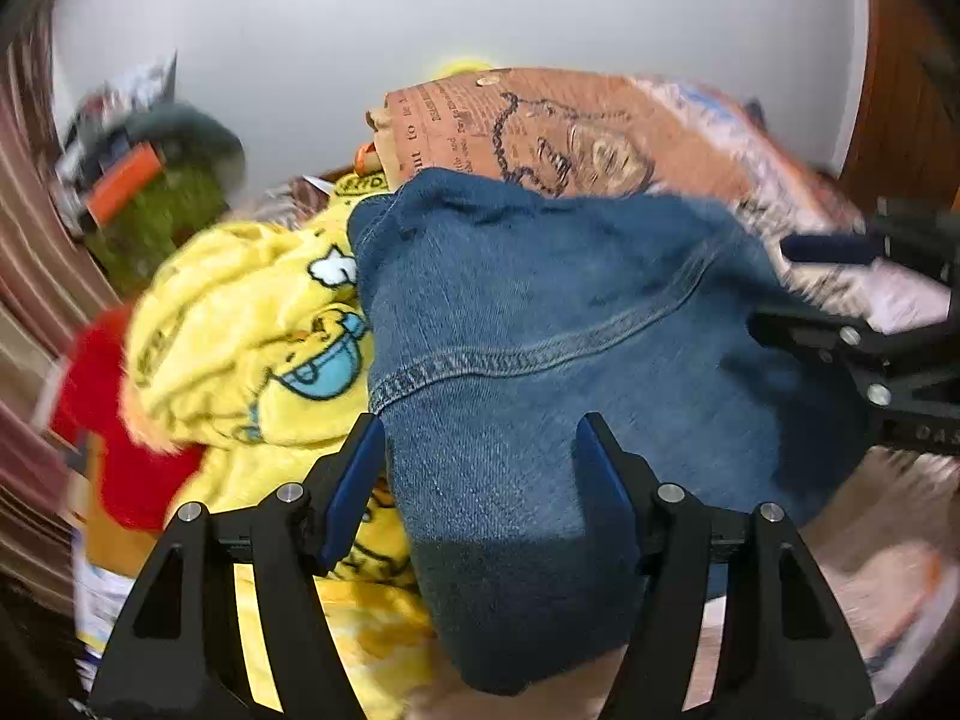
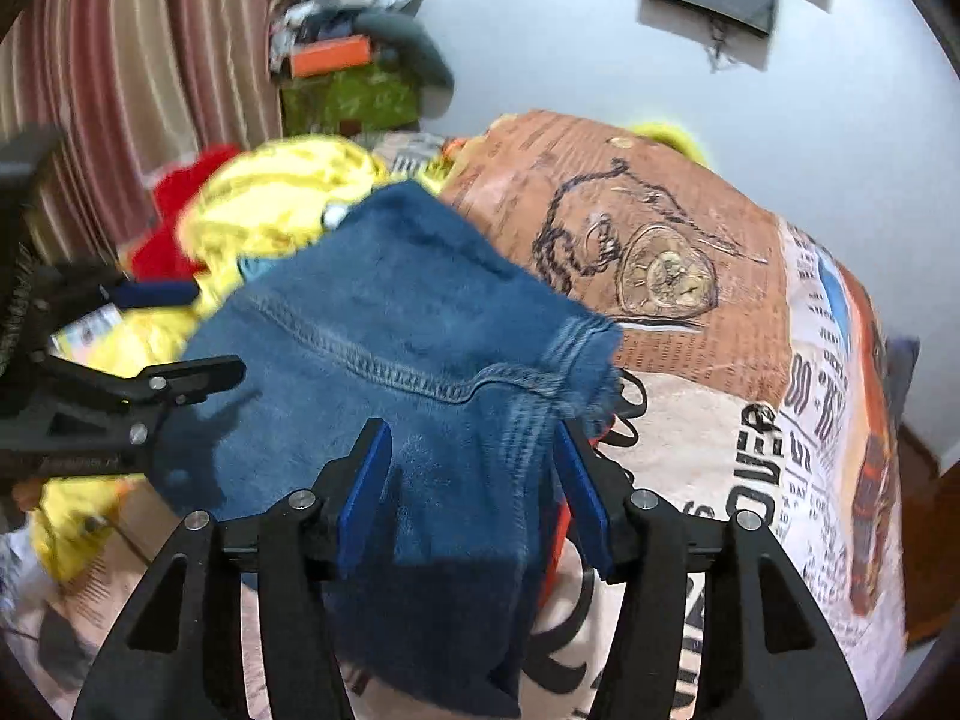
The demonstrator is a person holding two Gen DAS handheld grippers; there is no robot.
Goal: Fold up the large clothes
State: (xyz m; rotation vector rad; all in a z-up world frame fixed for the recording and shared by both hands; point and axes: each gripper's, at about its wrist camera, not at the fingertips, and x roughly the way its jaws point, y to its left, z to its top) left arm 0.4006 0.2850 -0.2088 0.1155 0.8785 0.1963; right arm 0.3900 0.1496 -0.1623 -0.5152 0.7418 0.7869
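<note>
A folded blue denim garment (image 1: 540, 312) (image 2: 384, 324) lies on a bed over a newspaper-print sheet (image 2: 708, 420). My left gripper (image 1: 480, 468) hovers over its near left part, jaws apart, with denim showing in the gap but the blue pads (image 1: 354, 480) not pressing on it. My right gripper (image 2: 471, 480) stands the same way over the garment's right edge, where a stitched seam runs. Each gripper also shows in the other's view: the right gripper (image 1: 804, 288) and the left gripper (image 2: 180, 333) both have spread fingers with nothing pinched.
A yellow cartoon-print fleece (image 1: 252, 330) and a red cloth (image 1: 114, 420) are heaped left of the denim. Beyond them stands a cluttered green box (image 2: 348, 96) by striped curtains (image 2: 120, 60). A white wall (image 1: 480, 48) rises behind the bed.
</note>
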